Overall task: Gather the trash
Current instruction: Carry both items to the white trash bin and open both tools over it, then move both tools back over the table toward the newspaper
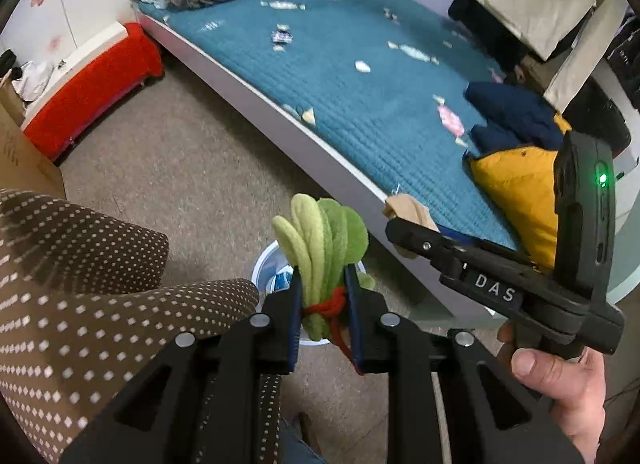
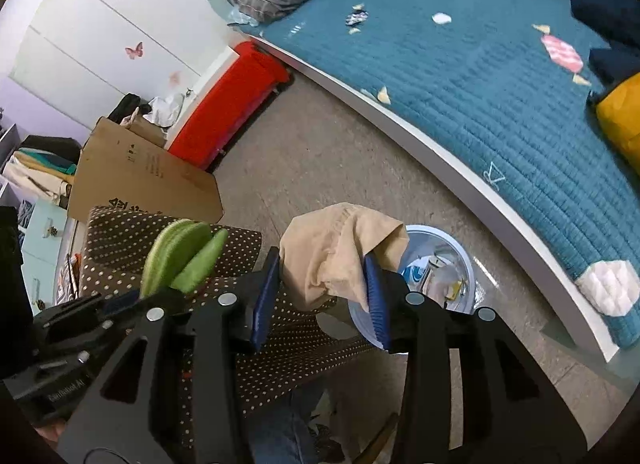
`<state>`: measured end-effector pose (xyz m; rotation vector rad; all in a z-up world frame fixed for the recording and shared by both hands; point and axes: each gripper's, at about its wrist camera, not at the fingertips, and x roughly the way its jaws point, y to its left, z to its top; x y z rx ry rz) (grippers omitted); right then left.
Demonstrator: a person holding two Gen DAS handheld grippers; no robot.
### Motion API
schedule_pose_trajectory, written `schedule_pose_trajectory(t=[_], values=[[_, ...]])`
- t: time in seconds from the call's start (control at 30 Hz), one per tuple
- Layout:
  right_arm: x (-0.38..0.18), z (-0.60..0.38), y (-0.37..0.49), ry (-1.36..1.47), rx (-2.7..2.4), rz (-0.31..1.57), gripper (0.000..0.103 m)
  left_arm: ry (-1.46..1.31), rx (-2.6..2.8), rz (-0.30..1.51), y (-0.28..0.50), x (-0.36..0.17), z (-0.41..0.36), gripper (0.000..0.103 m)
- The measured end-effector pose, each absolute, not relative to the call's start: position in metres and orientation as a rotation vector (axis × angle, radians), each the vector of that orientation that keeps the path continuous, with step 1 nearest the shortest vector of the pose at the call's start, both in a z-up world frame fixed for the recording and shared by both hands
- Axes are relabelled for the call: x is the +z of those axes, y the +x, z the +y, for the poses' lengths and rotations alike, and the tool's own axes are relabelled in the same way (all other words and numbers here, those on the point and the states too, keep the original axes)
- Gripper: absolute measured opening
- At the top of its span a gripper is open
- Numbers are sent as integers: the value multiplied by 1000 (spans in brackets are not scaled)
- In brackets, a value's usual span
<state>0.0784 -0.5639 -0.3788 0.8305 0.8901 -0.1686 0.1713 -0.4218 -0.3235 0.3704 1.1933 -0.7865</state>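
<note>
My left gripper (image 1: 323,276) is shut on a green plush bundle (image 1: 320,236) tied with red string, held just above a small white bin (image 1: 262,262) on the floor. In the right wrist view my right gripper (image 2: 322,276) is shut on a crumpled beige cloth (image 2: 336,252), with both blue pads against it, beside the bin (image 2: 470,264), which holds scraps. The left wrist view shows the right gripper (image 1: 400,230) in a person's hand, the beige cloth (image 1: 408,208) at its tip. The green bundle (image 2: 180,260) and left gripper (image 2: 132,300) sit at the lower left of the right wrist view.
A bed with a teal quilt (image 1: 360,96) fills the right side, with several candy wrappers (image 1: 450,120) and a yellow and navy jacket (image 1: 516,184) on it. A brown dotted cushion (image 1: 80,284), a cardboard box (image 2: 140,176) and a red bench (image 1: 92,96) stand to the left.
</note>
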Motion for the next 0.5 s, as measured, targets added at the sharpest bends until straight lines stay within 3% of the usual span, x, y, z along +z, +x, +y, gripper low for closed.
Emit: schedule_pose_trajectory(t=[0.03, 0.07, 0.1, 0.17, 0.37, 0.5], values=[[-383, -565, 81, 839, -168, 898, 44, 379, -782, 1206, 174, -328, -426, 23], [-388, -567, 82, 853, -168, 904, 46, 384, -777, 1222, 176, -333, -432, 37], [-390, -568, 84, 864, -172, 908, 48, 392, -766, 1238, 180, -338, -435, 67], [-398, -572, 86, 897, -175, 916, 64, 403, -718, 1212, 185, -339, -435, 90], [-409, -579, 82, 957, -217, 925, 97, 379, -681, 1191, 193, -329, -427, 91], [-407, -579, 77, 945, -268, 930, 97, 366, -669, 1142, 191, -314, -418, 92]])
